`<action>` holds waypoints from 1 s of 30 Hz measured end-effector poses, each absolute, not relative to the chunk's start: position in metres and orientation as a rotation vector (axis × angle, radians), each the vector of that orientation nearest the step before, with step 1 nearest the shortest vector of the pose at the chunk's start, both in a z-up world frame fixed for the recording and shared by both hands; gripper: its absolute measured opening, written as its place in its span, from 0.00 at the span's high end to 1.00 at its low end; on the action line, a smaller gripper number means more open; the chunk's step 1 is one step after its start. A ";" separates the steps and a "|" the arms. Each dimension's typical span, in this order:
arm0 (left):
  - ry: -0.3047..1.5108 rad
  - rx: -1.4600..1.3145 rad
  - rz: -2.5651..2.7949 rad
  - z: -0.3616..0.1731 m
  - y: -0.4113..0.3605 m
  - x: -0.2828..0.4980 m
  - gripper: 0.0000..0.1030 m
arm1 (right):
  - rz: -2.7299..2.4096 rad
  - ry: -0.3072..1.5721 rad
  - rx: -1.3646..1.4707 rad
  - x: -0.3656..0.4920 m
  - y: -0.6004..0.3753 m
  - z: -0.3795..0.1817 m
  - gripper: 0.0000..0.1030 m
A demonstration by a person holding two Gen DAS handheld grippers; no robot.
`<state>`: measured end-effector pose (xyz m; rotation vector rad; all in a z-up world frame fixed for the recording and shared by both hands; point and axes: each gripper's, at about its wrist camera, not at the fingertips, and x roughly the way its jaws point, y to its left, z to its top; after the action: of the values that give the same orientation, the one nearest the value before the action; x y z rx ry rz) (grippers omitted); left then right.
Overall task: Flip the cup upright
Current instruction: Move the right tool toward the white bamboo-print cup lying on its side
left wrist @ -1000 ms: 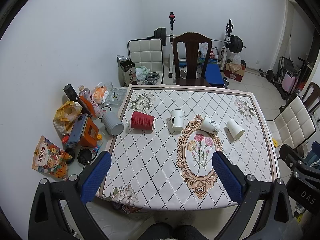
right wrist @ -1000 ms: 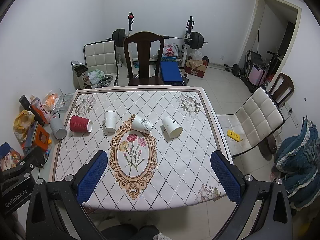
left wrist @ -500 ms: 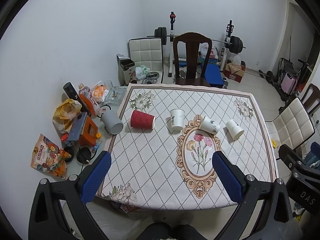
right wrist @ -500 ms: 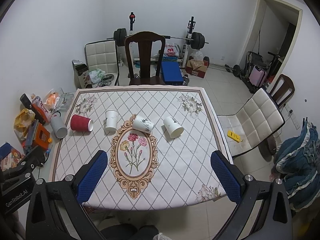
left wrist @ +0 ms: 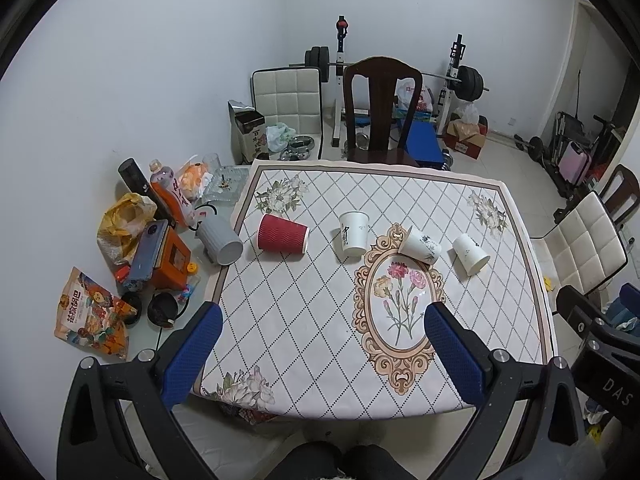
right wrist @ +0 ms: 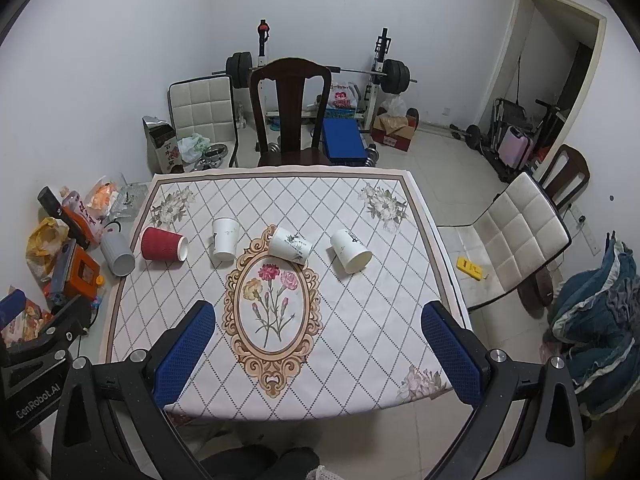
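- While both grippers hang above the near edge of the table [left wrist: 520, 216], five cups lie in a ragged row across its far half.
- From the left gripper's camera: a grey ribbed cup [left wrist: 220, 240] lies on its side at the table's left border, mouth toward the viewer; a red ribbed paper cup [left wrist: 282, 234] lies on its side, mouth pointing to 3 o'clock.
- Next along, a white cup with dark script [left wrist: 353, 233] seems to lie with its mouth toward 12 o'clock; a white cup with a plant print [left wrist: 420, 244] lies tipped at the top of the oval flower medallion [left wrist: 398, 304]; a plain white cup [left wrist: 471, 254] lies with its mouth toward 5 o'clock.
- Readable writing: "DAS" on the black housing at 4 o'clock in the left view, "GenRobot.AI" on the housing at 8 o'clock in the right view. The script on the cups is too small to read.
- Left gripper [left wrist: 320, 354]: blue pads spread wide, holding nothing; the cups sit well apart from it, toward 12 o'clock.
- Right gripper [right wrist: 318, 354]: likewise wide apart and empty, with the plant-print cup near 12 o'clock and the plain cup near 1 o'clock, well clear.
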<state>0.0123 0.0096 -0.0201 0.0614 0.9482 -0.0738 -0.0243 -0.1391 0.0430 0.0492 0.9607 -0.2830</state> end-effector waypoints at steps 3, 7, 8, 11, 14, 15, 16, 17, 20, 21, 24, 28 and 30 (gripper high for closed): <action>0.959 0.057 -0.078 -0.027 0.015 0.020 0.00 | -0.291 0.973 0.067 -0.016 -0.137 0.038 0.00; 0.980 0.059 -0.088 -0.045 0.021 0.033 0.00 | -0.308 0.990 0.094 -0.006 -0.139 0.023 0.00; 0.982 0.065 -0.089 -0.052 0.022 0.038 0.00 | -0.319 0.997 0.104 -0.001 -0.140 0.016 0.00; 1.011 0.087 -0.094 -0.073 0.020 0.052 0.00 | -0.368 1.025 0.130 0.007 -0.148 -0.009 0.00; 1.055 0.111 -0.090 -0.099 0.014 0.068 0.00 | -0.428 1.069 0.159 0.015 -0.165 -0.042 0.00; 1.079 0.121 -0.092 -0.112 0.009 0.075 0.00 | -0.447 1.088 0.166 0.018 -0.170 -0.054 0.00; 1.094 0.130 -0.091 -0.119 0.006 0.079 0.00 | -0.465 1.115 0.175 0.021 -0.178 -0.068 0.00; 1.118 0.143 -0.092 -0.131 0.000 0.086 0.00 | -0.480 1.133 0.181 0.022 -0.185 -0.080 0.00; 1.166 0.179 -0.084 -0.160 -0.014 0.102 0.00 | -0.533 1.214 0.193 0.030 -0.210 -0.127 0.00; 1.190 0.191 -0.082 -0.171 -0.022 0.109 0.00 | -0.546 1.240 0.200 0.032 -0.219 -0.144 0.00; 1.256 0.201 -0.070 -0.197 -0.040 0.128 0.00 | -0.578 1.326 0.215 0.043 -0.246 -0.192 0.00; 1.331 0.189 -0.066 -0.226 -0.071 0.157 0.00 | -0.611 1.409 0.222 0.057 -0.279 -0.238 0.00; 1.355 0.185 -0.071 -0.240 -0.091 0.175 0.00 | -0.619 1.444 0.226 0.066 -0.296 -0.255 0.00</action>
<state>0.1747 -0.0907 -0.2404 0.1845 1.3549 -0.0714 0.0661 -0.2960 -0.2555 0.2257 1.4437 -0.6187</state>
